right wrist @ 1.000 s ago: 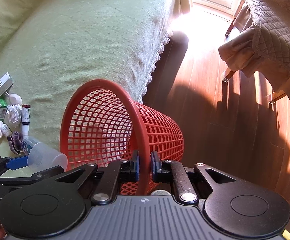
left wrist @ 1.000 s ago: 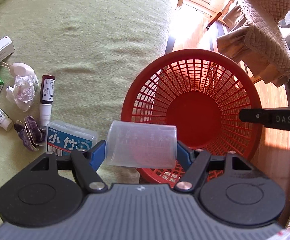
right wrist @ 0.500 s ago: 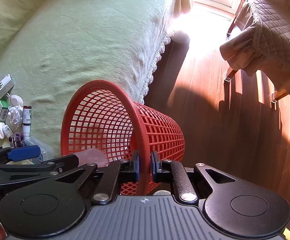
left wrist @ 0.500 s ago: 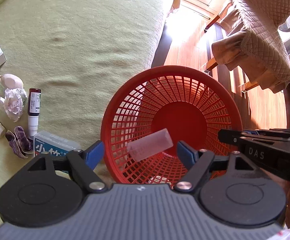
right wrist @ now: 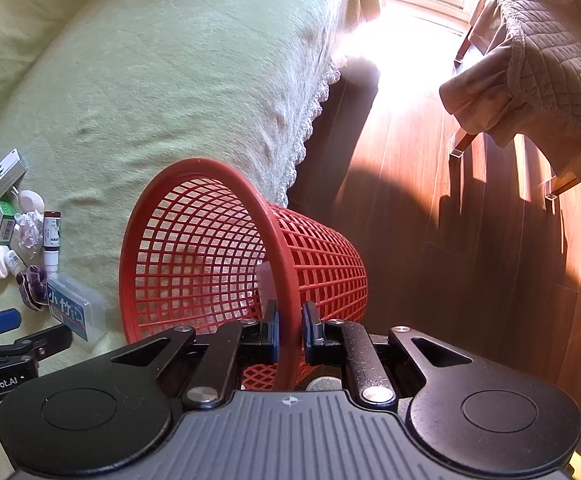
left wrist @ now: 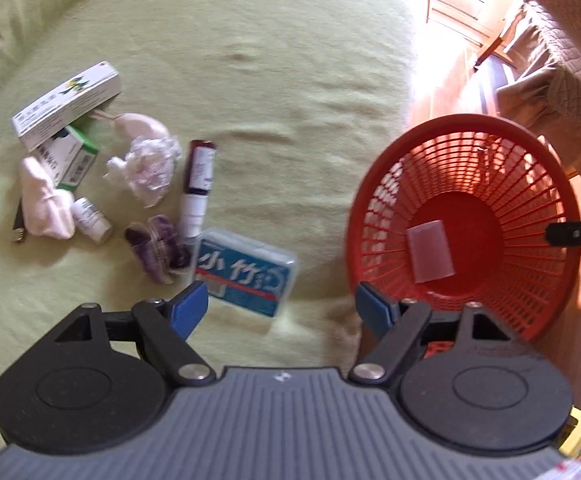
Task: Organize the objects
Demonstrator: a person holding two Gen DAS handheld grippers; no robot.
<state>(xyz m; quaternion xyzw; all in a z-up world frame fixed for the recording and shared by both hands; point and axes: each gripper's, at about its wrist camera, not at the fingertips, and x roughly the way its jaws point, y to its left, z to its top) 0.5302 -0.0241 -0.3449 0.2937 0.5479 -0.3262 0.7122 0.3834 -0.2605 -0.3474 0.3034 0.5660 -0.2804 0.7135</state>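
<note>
Two grippers point steeply down beside the red mesh basket (left wrist: 562,208). Right gripper (right wrist: 289,326) is clamped on the basket's near rim, holding it tilted against the green bedspread (left wrist: 250,60), unmoved since a second ago. Left gripper (left wrist: 281,308) has its jaws spread and empty over the bedspread, left of the basket; a second ago it held the clear plastic cup (left wrist: 429,252), which now lies on its side on the basket's floor. Just left of the basket lies a blue toothpick box (left wrist: 246,272), then a dark vial (left wrist: 198,184), crumpled wrap (left wrist: 146,168) and medicine cartons (left wrist: 66,104).
</note>
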